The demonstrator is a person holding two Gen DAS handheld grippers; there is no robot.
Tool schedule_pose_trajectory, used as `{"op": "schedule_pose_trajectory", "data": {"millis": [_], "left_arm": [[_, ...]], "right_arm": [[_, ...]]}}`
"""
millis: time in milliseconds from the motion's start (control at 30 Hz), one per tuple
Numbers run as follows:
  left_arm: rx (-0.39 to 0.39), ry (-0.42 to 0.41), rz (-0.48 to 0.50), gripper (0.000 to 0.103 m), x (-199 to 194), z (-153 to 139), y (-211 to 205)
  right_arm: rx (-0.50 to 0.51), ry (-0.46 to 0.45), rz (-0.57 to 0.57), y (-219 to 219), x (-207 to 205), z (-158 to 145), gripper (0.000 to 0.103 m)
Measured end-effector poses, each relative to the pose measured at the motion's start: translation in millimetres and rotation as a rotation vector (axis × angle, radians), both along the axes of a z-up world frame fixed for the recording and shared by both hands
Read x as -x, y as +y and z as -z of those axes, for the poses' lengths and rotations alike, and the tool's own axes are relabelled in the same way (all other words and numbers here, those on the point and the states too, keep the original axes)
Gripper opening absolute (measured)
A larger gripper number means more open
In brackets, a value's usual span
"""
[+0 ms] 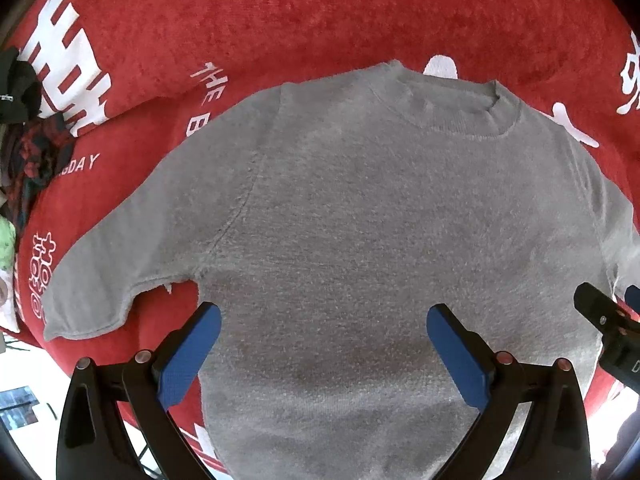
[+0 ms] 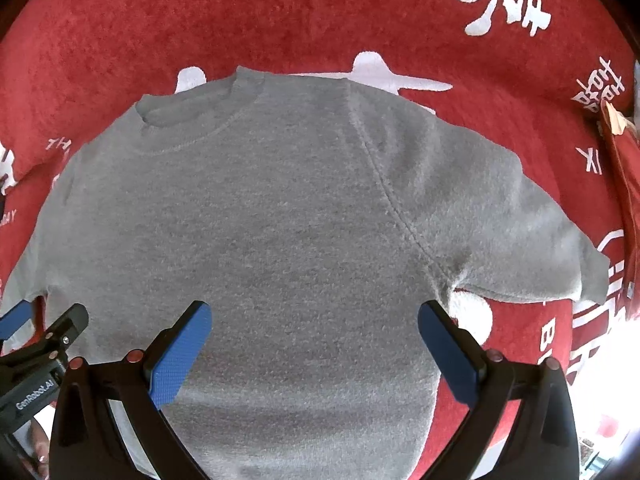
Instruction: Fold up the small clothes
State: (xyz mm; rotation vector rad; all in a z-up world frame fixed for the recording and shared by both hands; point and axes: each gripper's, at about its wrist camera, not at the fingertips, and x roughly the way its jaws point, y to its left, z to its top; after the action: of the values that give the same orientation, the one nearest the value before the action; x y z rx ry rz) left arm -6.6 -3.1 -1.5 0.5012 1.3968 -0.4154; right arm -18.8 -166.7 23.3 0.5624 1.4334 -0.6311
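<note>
A small grey short-sleeved knit top [image 1: 360, 208] lies flat and spread out on a red blanket [image 1: 320, 12], collar away from me. It also shows in the right wrist view [image 2: 260, 216]. My left gripper [image 1: 323, 320] is open and empty above the top's lower body, toward its left side. My right gripper [image 2: 314, 318] is open and empty above the lower body, toward its right side. Each gripper shows at the edge of the other's view: the right one [image 1: 612, 320], the left one [image 2: 44, 340].
The red blanket [image 2: 320, 12] has white printed characters and covers the surface. A heap of dark and patterned clothes [image 1: 28, 136] lies at the far left. The blanket's edge drops off at the lower left [image 1: 60, 360] and the lower right [image 2: 592, 380].
</note>
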Motion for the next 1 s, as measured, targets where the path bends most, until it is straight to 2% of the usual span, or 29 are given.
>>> {"op": "schedule_pose_trajectory", "data": {"millis": [1000], "left_arm": [[-0.004,-0.008,-0.007,0.103,-2.3,-1.1,6.7]], "right_arm": [[0.004,-0.005,-0.023,6.9,-5.2,-1.5,0.103]]}}
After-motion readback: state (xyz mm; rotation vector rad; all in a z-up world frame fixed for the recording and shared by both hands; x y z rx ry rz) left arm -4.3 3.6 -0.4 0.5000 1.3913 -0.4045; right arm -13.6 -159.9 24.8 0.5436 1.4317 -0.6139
